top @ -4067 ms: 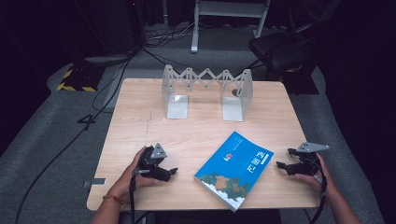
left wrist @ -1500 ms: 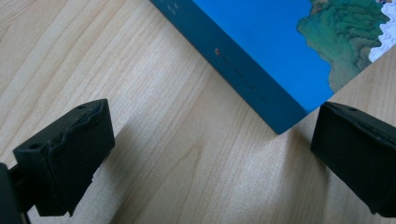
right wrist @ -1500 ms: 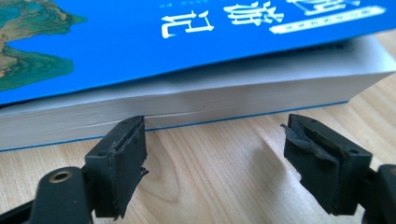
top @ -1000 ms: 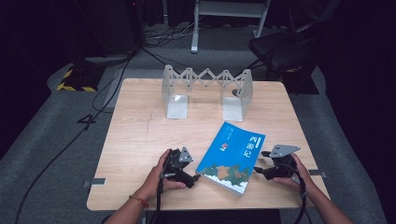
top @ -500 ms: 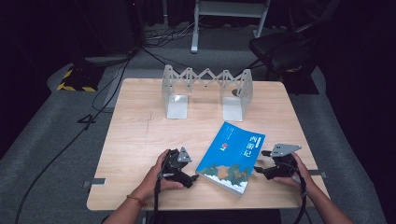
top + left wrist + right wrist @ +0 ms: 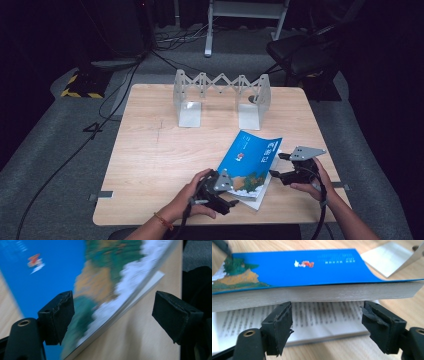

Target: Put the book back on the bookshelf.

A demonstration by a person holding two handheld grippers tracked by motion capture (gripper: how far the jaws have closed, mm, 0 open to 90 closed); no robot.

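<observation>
My left gripper [image 6: 226, 198], jaws apart and just closing, straddles the book [image 6: 250, 160] corner at lower centre; right gripper [image 6: 280, 167], jaws apart, props pages open.

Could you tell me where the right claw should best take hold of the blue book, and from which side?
Take the lifted fore-edge of the blue book, coming in level from its open side. The right claw already faces that page block, raised off a printed page below, so one pad could probably slip underneath and one over the cover.
</observation>
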